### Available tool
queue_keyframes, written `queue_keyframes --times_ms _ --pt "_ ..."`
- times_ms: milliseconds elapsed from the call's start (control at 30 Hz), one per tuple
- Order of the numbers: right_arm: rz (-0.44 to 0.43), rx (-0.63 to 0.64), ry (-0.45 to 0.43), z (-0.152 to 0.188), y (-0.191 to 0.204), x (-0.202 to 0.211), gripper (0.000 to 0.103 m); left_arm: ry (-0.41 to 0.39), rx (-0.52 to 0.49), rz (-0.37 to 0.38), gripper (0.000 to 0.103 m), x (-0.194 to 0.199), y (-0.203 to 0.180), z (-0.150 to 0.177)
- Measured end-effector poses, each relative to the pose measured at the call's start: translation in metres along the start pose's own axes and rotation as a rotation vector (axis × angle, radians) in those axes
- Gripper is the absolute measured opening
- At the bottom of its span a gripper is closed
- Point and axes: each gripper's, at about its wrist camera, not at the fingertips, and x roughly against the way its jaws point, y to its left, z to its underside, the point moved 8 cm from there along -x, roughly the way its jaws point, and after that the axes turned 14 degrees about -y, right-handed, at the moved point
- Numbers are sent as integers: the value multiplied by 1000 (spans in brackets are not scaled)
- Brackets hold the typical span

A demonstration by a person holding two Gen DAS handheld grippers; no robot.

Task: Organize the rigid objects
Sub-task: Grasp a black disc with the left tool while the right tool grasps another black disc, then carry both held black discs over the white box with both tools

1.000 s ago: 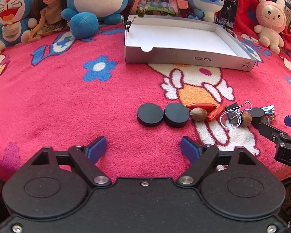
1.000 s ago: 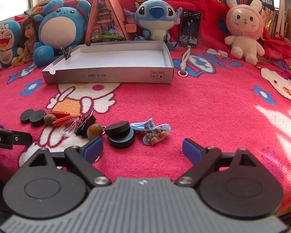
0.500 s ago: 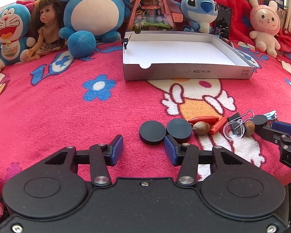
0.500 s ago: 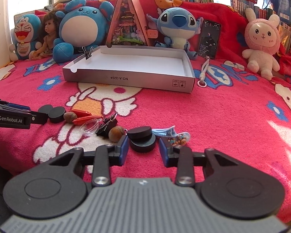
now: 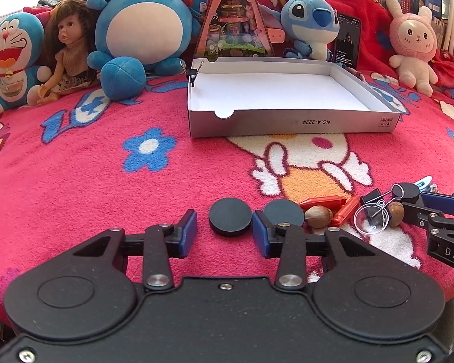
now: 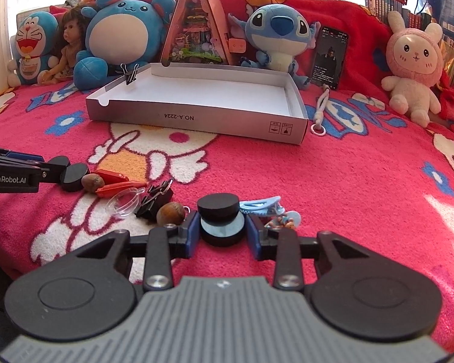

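Small rigid items lie in a row on the red blanket. In the left wrist view my left gripper (image 5: 224, 231) is open, its blue pads either side of a black disc (image 5: 230, 217), with a second disc (image 5: 283, 211) just right. In the right wrist view my right gripper (image 6: 222, 236) has its pads against the lower of two stacked black discs (image 6: 222, 230); the upper disc (image 6: 217, 205) rests on it. An open white box (image 5: 287, 90) sits behind, also seen in the right wrist view (image 6: 196, 93).
Between the grippers lie two nuts (image 6: 92, 183), orange clips (image 6: 119, 185), a clear lens (image 6: 122, 204), a black binder clip (image 6: 154, 198) and blue hair clips (image 6: 266, 208). Plush toys, a doll and a phone (image 6: 330, 56) line the back.
Both grippers have moved forward and narrowed. The left pads now flank the left black disc; the right pads have closed onto the lower stacked disc.
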Motion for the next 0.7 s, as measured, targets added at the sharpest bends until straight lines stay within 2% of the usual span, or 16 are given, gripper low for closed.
queue_keyframes --times_ms 100,200,267,367,700 --pt "8 0 -2 -1 -1 -1 52 -7 2 2 37 -2 0 0" --pt "11 1 -3 -1 -1 -1 52 -12 1 1 30 -3 -1 0" --pt "8 4 -1 -1 0 -1 50 -13 5 -2 30 -3 -1 0" --pt "5 9 -4 -2 2 1 39 -15 9 -5 30 -2 -1 -1" --pt "-25 -17 -31 -20 6 15 38 -51 63 11 30 12 3 -21"
